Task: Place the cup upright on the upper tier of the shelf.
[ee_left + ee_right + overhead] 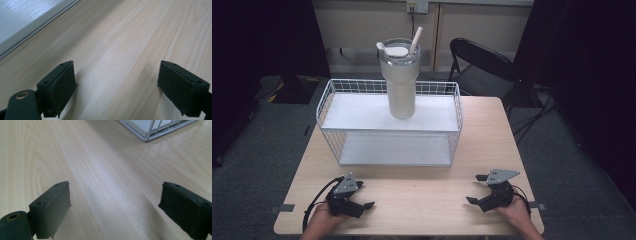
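A tall cream tumbler (pixel 401 80) with a lid and straw stands upright on the top shelf of a white wire rack (pixel 362 124) at the back of the table. My left gripper (pixel 363 196) rests near the table's front left, held in a hand, jaws wide open over bare wood. My right gripper (pixel 477 189) sits near the front right, also open with nothing between its pads. In the left gripper view its gripper (pixel 117 77) hovers just above the tabletop. The right gripper (pixel 113 203) shows the same in its own view, with the rack's corner (pixel 150 131) ahead.
The light wooden table (pixel 422 190) has open room between the two grippers and the rack. A black folding chair (pixel 479 62) stands behind the table at the right. The rack's white lower shelf (pixel 22 17) lies to the left in the left gripper view.
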`<act>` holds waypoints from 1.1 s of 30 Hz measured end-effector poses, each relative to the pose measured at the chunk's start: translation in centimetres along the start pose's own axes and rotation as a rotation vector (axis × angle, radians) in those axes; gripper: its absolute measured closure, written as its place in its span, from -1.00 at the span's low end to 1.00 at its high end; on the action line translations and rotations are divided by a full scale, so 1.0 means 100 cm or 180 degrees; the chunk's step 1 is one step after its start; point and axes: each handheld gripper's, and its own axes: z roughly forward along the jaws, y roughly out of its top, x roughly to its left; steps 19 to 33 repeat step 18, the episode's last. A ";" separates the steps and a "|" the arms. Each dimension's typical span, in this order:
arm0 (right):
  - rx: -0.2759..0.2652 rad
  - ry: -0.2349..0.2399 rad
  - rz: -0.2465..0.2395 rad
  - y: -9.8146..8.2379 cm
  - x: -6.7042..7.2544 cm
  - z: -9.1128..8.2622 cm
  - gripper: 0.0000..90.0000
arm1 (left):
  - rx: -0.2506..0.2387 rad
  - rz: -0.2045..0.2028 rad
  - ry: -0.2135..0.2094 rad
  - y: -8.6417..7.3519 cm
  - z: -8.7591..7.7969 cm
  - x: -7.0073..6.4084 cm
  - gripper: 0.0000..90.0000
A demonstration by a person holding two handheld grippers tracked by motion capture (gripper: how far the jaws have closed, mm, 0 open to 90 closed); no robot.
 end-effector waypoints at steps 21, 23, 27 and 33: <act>0.0263 -0.0047 -0.0070 -0.004 -0.002 0.003 -0.82 | 0.0000 0.0001 0.0000 0.000 0.000 0.000 -0.69; 0.0263 -0.0047 -0.0070 -0.004 -0.002 0.003 -0.82 | 0.0000 0.0001 0.0000 0.000 0.000 0.000 -0.69; 0.0263 -0.0047 -0.0070 -0.004 -0.002 0.003 -0.82 | 0.0000 0.0001 0.0000 0.000 0.000 0.000 -0.69; 0.0263 -0.0047 -0.0070 -0.004 -0.002 0.003 -0.82 | 0.0000 0.0001 0.0000 0.000 0.000 0.000 -0.69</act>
